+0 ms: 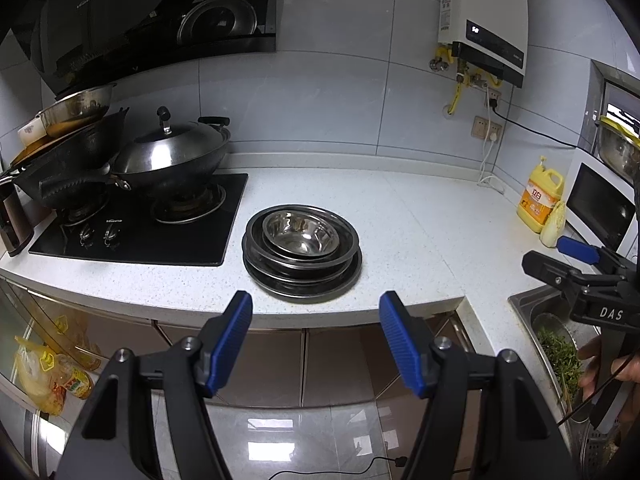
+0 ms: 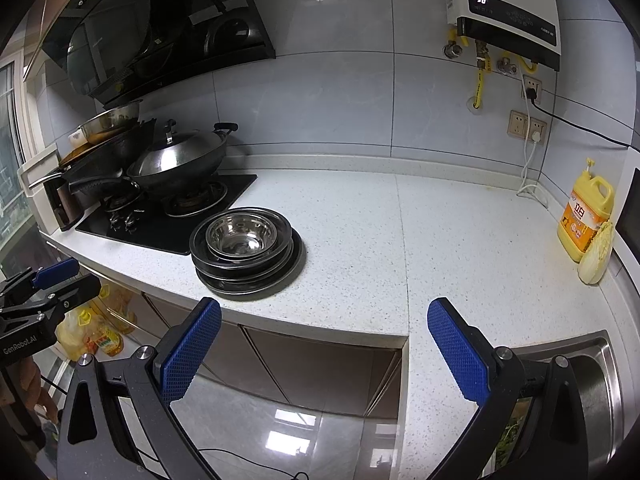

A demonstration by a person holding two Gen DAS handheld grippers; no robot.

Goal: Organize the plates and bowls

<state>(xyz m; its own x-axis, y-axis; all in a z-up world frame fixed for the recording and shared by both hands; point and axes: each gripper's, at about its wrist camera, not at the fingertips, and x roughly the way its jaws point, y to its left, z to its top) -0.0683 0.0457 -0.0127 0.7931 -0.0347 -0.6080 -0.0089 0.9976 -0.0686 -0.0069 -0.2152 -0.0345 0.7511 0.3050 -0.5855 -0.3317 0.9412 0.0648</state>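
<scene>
A stack of steel plates [image 1: 260,270] stands on the white counter [image 1: 400,240] beside the stove, with a steel bowl [image 1: 301,233] nested on top. The stack also shows in the right wrist view [image 2: 216,276] with its bowl [image 2: 242,234]. My left gripper [image 1: 316,308] is open and empty, held in front of the counter edge below the stack. My right gripper [image 2: 324,314] is open and empty, over the counter's front edge to the right of the stack. The right gripper also shows at the right edge of the left wrist view [image 1: 568,260], and the left gripper at the left edge of the right wrist view [image 2: 60,276].
A black gas stove [image 1: 136,228] carries a lidded wok [image 1: 172,156] and stacked pans [image 1: 68,140]. A yellow detergent bottle [image 2: 586,216] and a cabbage [image 2: 596,256] stand at the right. A steel sink [image 1: 556,336] holds greens. A water heater [image 2: 508,12] hangs on the wall.
</scene>
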